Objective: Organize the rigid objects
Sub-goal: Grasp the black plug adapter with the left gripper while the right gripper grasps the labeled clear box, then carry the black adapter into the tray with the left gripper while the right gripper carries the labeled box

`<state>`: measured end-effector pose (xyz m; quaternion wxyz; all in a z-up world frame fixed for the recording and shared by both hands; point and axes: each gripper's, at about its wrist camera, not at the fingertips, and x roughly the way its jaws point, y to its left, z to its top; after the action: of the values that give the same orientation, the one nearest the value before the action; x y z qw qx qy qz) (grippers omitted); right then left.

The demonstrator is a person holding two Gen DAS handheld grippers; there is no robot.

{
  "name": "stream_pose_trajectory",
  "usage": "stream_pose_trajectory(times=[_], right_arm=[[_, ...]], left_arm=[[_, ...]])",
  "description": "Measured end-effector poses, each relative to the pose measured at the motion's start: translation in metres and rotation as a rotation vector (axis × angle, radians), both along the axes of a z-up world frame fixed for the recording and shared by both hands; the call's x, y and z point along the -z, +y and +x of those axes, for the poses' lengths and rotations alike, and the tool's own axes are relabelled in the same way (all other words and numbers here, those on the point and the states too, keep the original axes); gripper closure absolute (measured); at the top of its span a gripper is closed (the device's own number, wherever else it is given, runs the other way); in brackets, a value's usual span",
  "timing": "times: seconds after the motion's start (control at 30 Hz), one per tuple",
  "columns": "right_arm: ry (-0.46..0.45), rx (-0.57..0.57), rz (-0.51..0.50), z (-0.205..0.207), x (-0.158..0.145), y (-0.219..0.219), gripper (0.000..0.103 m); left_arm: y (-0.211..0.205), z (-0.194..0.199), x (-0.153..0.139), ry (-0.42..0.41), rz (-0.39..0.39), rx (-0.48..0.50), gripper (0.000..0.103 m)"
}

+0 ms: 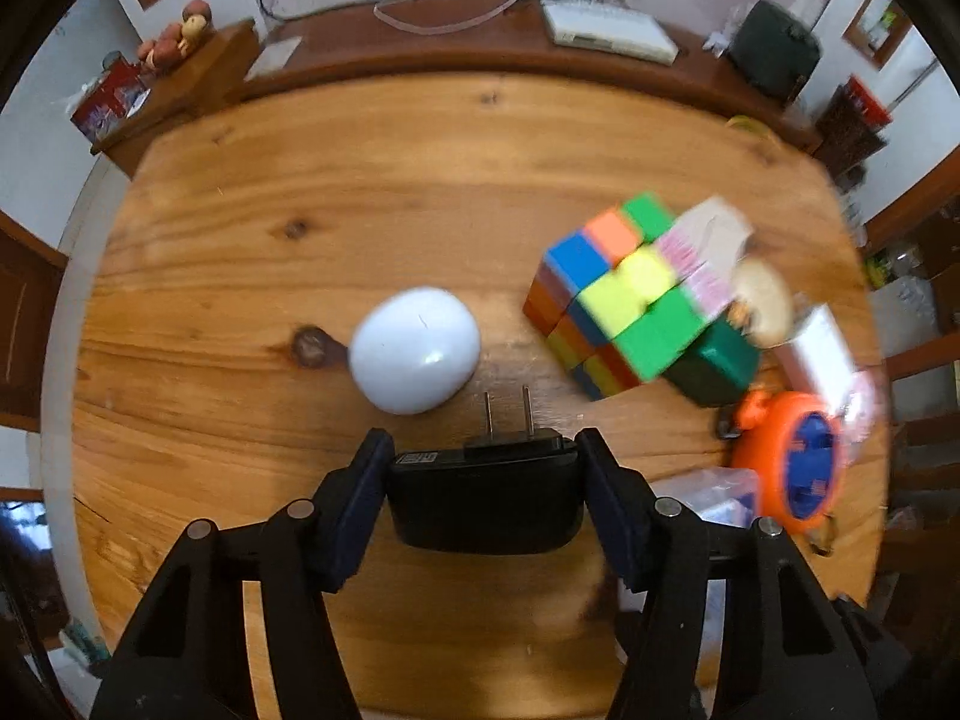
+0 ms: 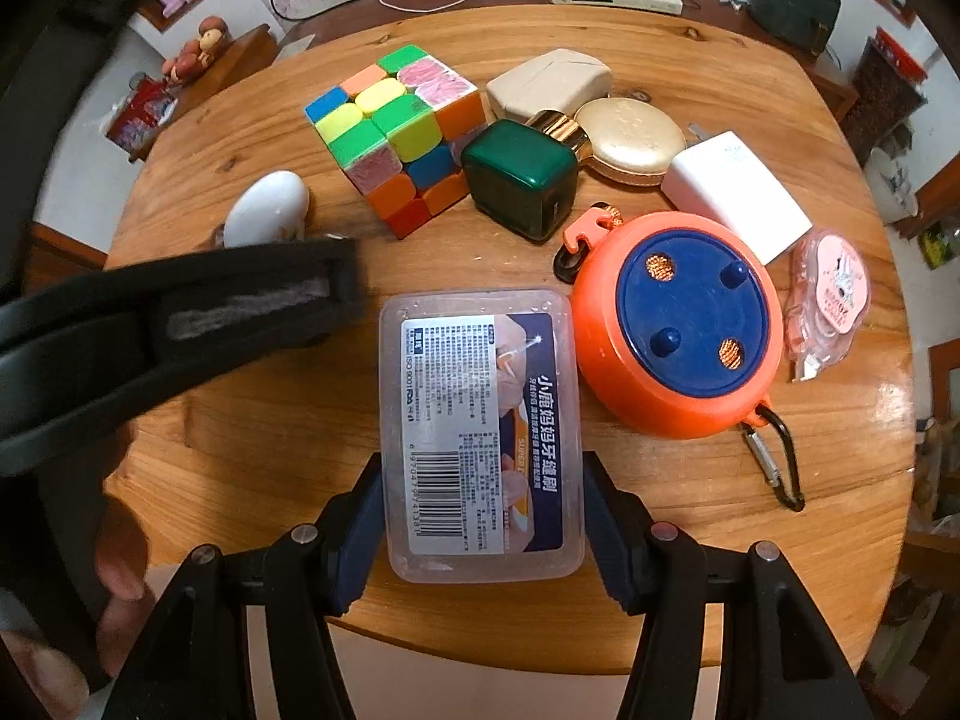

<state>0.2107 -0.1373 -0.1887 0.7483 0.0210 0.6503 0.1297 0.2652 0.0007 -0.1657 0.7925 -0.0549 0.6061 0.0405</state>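
Left gripper (image 1: 485, 480): fingers pinch a black plug adapter (image 1: 485, 501) by its two sides, prongs pointing away from the camera. The adapter is held over the wooden table (image 1: 240, 228); whether it touches the top cannot be told. In the right wrist view this gripper reaches in from the left edge, roughly level, one padded finger (image 2: 264, 306) side-on just left of the clear box.

On the table, left to right: white egg-shaped case (image 1: 415, 350), just ahead of the prongs; colour cube (image 2: 396, 138); dark green block (image 2: 521, 179), close to the cube's right side; behind it a beige case (image 2: 549, 87) and a gold compact (image 2: 633, 141); white charger (image 2: 735, 195); orange round reel with blue face (image 2: 681, 324), carabiner on its near side; pink packet (image 2: 831, 300) at far right.

Right gripper (image 2: 483, 516): fingers pressed against the long sides of a clear plastic box (image 2: 480, 432), label up, lying near the table's front edge and just left of the reel.
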Motion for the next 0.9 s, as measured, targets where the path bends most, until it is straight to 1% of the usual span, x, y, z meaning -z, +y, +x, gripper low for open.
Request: stream_pose_trajectory(times=[0.1, 0.23, 0.37, 0.47, 0.57, 0.67, 0.73, 0.9], right_arm=[[-0.038, 0.016, 0.043, -0.004, -0.017, -0.003, 0.042], [-0.124, 0.026, 0.088, -0.016, -0.059, -0.006, 0.042], [-0.226, 0.028, 0.119, -0.040, -0.108, -0.014, 0.042], [-0.292, 0.023, 0.126, -0.061, -0.138, -0.019, 0.042], [-0.362, 0.015, 0.118, -0.089, -0.169, -0.022, 0.042], [-0.413, 0.007, 0.108, -0.112, -0.189, -0.030, 0.042], [-0.442, 0.002, 0.110, -0.133, -0.198, -0.037, 0.042], [-0.482, 0.005, 0.121, -0.176, -0.202, -0.049, 0.042]], left_arm=[[0.009, -0.018, -0.041, -0.082, 0.003, 0.016, 0.037], [0.023, -0.045, -0.090, -0.171, -0.006, 0.033, 0.037], [0.035, -0.077, -0.131, -0.242, -0.028, 0.055, 0.037], [0.035, -0.102, -0.152, -0.284, -0.025, 0.088, 0.037], [0.033, -0.127, -0.167, -0.318, -0.018, 0.126, 0.037], [0.029, -0.150, -0.176, -0.343, -0.020, 0.153, 0.037], [0.026, -0.165, -0.176, -0.345, -0.029, 0.171, 0.037], [0.015, -0.200, -0.166, -0.343, -0.041, 0.199, 0.037]])
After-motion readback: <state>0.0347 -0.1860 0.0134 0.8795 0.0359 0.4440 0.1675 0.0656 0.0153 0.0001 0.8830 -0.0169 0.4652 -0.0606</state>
